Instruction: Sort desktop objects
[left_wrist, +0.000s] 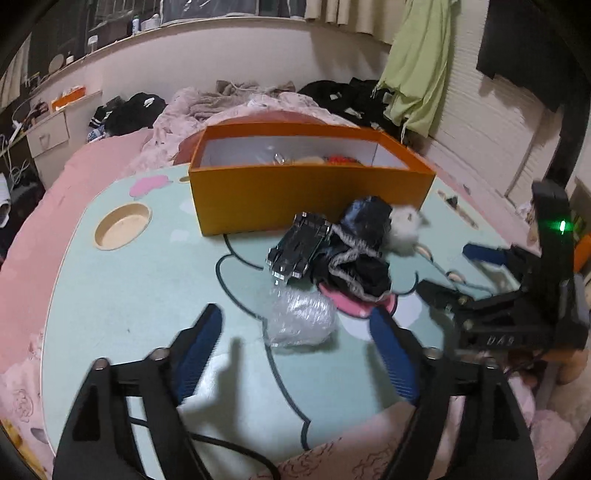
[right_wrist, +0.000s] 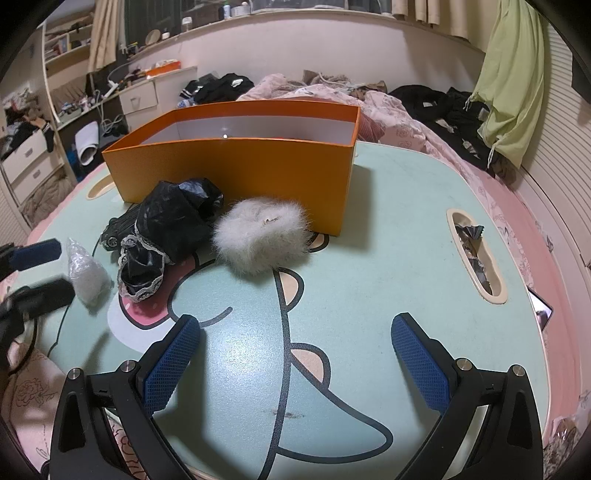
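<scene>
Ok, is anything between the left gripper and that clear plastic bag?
Nothing visible. The left gripper is open with the clear plastic bag lying on the table just ahead between its fingers. The toy car and black cloth lie beyond it.

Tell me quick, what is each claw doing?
Left claw: open, holding nothing.
Right claw: open, holding nothing.

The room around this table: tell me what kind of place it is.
Most likely a lived-in bedroom. The cartoon-printed table stands by a bed with a rumpled pink quilt, dark clothes lie strewn on it, and a white drawer unit stands at the wall.
</scene>
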